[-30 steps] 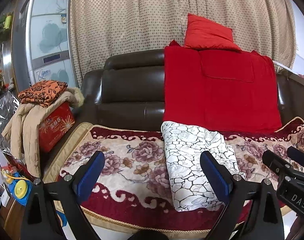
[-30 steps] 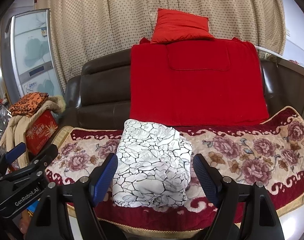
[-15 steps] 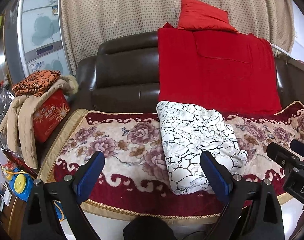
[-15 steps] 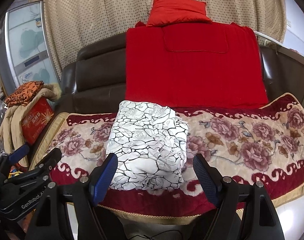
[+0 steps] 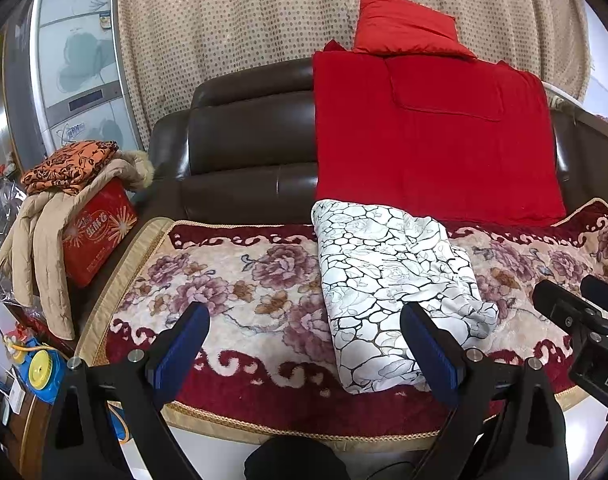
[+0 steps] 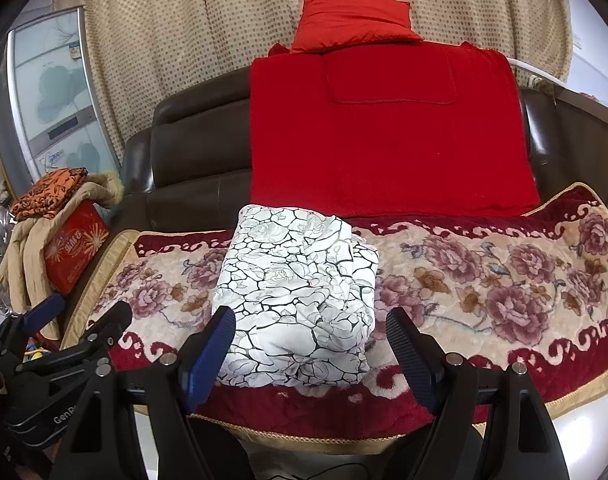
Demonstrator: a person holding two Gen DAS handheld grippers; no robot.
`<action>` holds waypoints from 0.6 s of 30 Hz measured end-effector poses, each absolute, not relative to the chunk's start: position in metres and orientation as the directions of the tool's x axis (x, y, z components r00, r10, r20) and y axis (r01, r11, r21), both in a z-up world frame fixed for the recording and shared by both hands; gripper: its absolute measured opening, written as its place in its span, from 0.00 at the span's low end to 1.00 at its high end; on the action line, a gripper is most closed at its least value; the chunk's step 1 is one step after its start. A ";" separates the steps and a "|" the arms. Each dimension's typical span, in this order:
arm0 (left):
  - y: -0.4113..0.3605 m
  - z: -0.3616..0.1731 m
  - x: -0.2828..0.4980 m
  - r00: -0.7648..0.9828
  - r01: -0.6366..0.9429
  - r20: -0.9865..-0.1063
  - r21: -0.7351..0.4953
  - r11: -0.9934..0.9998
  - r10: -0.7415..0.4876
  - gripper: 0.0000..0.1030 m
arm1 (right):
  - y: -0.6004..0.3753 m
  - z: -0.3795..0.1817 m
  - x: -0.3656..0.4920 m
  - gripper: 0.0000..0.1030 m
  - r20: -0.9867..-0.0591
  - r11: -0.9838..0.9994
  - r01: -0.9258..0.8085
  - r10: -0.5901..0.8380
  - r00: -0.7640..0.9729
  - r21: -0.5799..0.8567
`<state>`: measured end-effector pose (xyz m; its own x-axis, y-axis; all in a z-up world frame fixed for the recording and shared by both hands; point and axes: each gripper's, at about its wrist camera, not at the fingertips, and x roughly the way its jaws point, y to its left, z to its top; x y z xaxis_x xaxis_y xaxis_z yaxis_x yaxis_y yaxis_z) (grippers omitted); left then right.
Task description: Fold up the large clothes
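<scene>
The white garment with the black crackle print lies as a compact folded bundle on the floral sofa cover, toward the near edge and left of the cover's centre. It sits in front of the red blanket draped over the dark sofa back. Its right side is somewhat rumpled in both views.

Compared with a second ago, both cameras sit a little lower and further back: more of the cover's near gold border shows, and the bundle appears further from the fingertips. The bundle itself has not shifted or altered shape.

The left gripper stands wide, nothing between its blue pads; its right finger overlaps the bundle's near corner in the picture only, with no contact evident. The right gripper is likewise wide and empty, its jaws unchanged over the interval, framing the bundle's near end without touching.

Assessment: both tools are clear of the cloth and backing away, so the fold on this item appears complete. A beige coat on the red box at far left remains unfolded.
</scene>
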<state>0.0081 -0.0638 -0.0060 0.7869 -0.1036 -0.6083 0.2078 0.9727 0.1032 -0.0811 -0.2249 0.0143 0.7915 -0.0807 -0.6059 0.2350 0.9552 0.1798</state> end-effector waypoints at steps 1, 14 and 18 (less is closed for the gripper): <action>-0.063 -0.006 0.009 0.786 0.208 -0.610 0.101 0.973 -0.105 0.93 | -0.224 0.014 -0.080 0.78 -0.606 0.956 0.234 -0.081 0.791 0.178; -0.055 -0.009 0.015 0.789 0.192 -0.607 0.088 0.977 -0.100 0.93 | -0.213 0.016 -0.067 0.78 -0.605 0.963 0.220 -0.082 0.792 0.158; -0.053 -0.010 0.017 0.787 0.186 -0.609 0.083 0.979 -0.098 0.93 | -0.208 0.015 -0.063 0.78 -0.605 0.965 0.213 -0.078 0.792 0.155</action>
